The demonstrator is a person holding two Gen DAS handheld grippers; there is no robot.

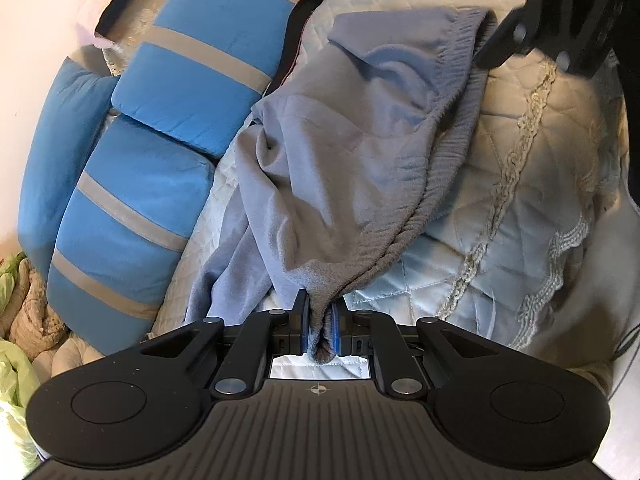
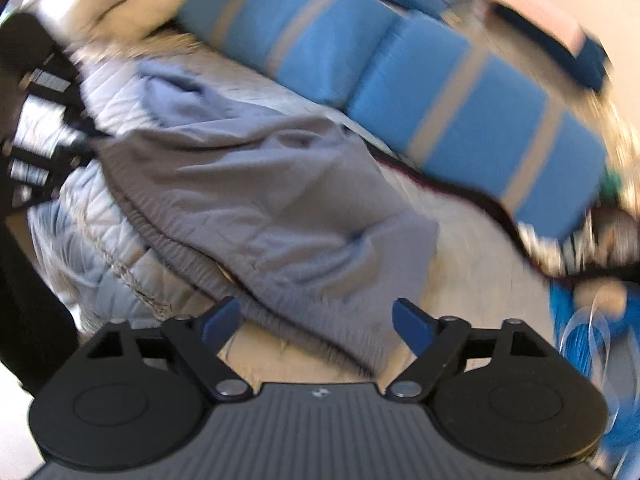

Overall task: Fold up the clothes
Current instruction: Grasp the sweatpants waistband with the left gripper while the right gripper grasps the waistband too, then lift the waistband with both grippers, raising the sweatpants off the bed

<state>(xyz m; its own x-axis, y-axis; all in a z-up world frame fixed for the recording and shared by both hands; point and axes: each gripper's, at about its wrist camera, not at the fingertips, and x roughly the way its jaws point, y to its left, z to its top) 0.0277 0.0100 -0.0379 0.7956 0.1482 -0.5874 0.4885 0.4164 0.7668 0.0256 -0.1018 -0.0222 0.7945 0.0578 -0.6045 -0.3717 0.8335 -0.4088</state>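
Two grippers are at work, and you hold one in each hand. Your left gripper [image 1: 321, 322] is squeezed tight on the ribbed waistband of the grey sweatpants [image 1: 340, 152]. The cloth is bunched up between its blue pads [image 1: 335, 330]. From that pinch the sweatpants spread away across the quilted bedspread [image 1: 520, 184], all loose and wrinkly. To the left of the pants, blue pillows with grey stripes [image 1: 132, 184] lie stacked along the side of the bed. Further left, near the edge of that view, sits a pale green bag [image 1: 16, 384] by some beige cloth.

Your right gripper [image 2: 318, 320] has its fingers [image 2: 414, 322] spread wide apart, with nothing in them. It hangs just above the near edge of the waistband. The right wrist view is blurry, so you cannot tell if the tips touch the cloth. In that view the sweatpants [image 2: 260, 192] lie across the bedspread [image 2: 472, 264], and the striped pillows [image 2: 460, 92] run behind them. At the far right lies something bright blue [image 2: 576, 312] with thin white loops; it is too blurry to name.
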